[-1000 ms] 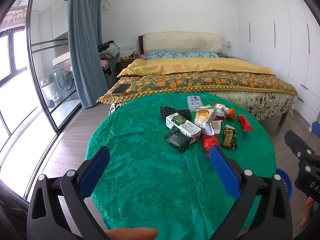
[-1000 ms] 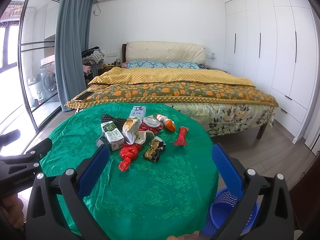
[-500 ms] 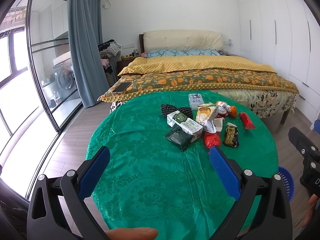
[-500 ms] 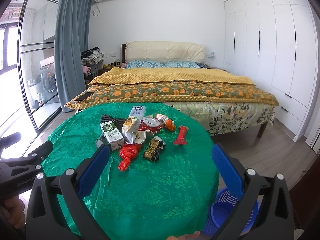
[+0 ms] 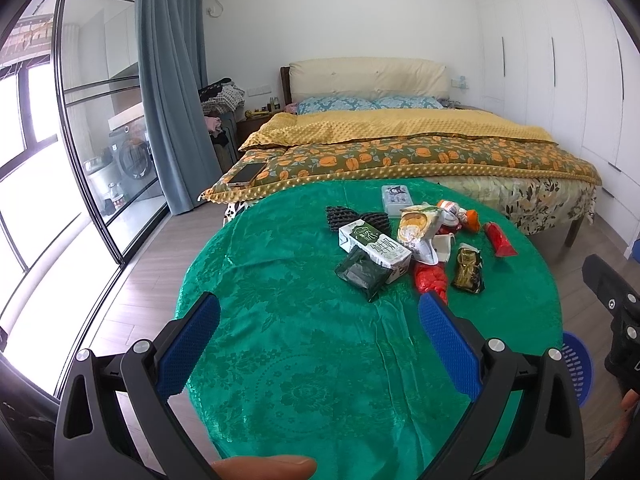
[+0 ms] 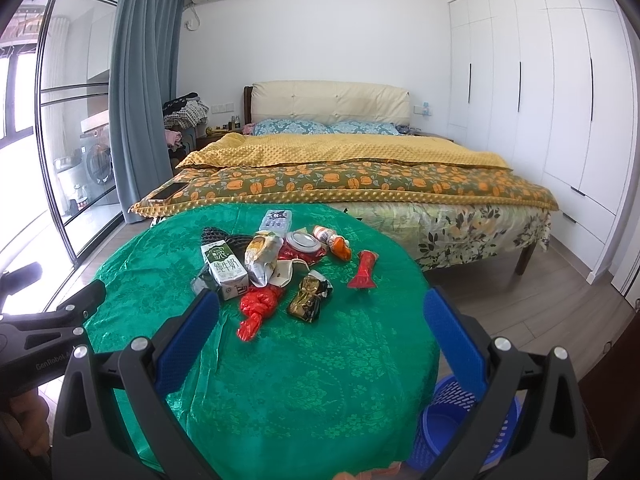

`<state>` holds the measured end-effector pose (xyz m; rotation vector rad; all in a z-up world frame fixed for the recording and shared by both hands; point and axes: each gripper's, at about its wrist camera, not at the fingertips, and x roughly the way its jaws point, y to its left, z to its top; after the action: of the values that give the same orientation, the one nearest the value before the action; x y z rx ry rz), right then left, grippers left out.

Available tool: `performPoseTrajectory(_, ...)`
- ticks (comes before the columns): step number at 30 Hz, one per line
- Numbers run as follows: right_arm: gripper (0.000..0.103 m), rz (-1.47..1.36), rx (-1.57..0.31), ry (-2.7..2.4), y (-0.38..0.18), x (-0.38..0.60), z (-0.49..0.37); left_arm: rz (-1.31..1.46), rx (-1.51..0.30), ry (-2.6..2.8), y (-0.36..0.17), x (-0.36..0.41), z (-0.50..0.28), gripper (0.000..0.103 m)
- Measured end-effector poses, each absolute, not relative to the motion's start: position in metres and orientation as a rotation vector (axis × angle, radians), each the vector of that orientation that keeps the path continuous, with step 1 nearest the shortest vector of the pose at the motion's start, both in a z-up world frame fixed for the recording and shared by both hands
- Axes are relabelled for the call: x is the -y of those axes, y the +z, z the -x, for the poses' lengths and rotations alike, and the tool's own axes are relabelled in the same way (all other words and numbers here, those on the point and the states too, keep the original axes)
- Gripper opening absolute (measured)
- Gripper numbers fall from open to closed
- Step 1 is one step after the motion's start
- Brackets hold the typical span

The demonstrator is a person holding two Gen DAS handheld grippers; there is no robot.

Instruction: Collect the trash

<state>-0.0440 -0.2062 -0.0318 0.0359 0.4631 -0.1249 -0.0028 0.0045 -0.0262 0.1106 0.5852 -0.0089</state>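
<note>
A heap of trash lies on the far half of a round table under a green cloth. In it I see a white-and-green milk carton, a dark green packet, a red plastic bag, a gold-brown wrapper, a yellow snack bag and a red wrapper. My left gripper is open above the near cloth, short of the heap. My right gripper is open too, holding nothing.
A blue plastic basket stands on the floor at the table's right. A bed with a yellow and orange-flowered quilt runs behind the table, with a phone on its corner. Glass doors and a curtain are left, white wardrobes right.
Both views have shifted only slightly; the trash heap sits a touch lower in the left wrist view. Both grippers stay open and nothing on the table has moved.
</note>
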Motion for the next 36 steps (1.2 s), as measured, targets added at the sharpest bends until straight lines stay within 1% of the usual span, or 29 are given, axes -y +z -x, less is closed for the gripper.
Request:
performPoseTrajectory(10, 0.098, -0.036, -0.472, -0.146, -0.041, 0.208, 0.040, -0.126, -0.624, -0.015, -0.034, -0.015, -0.001, 0.099)
performPoseTrajectory(21, 0.098, -0.056, -0.506, -0.182, -0.061, 0.228, 0.028, -0.168, -0.781, -0.146, -0.073, 0.006, -0.029, 0.099)
performPoseTrajectory(23, 0.098, -0.059, -0.516, -0.186, -0.066, 0.231, 0.026, -0.133, -0.836, -0.162, -0.083, 0.011, -0.038, 0.099)
performPoseTrajectory(27, 0.098, -0.071, -0.533, -0.206, -0.076, 0.241, 0.023, -0.141, -0.848, -0.193, -0.095, 0.024, -0.054, 0.099)
performPoseTrajectory(32, 0.098, -0.093, -0.543, -0.246, -0.087, 0.255, 0.023, -0.096, -0.910, -0.345, -0.108, 0.052, -0.095, 0.099)
performPoseTrajectory(36, 0.098, -0.109, -0.555, -0.256, -0.097, 0.263, 0.022, -0.127, -0.954, -0.367, -0.126, 0.079, -0.128, 0.099)
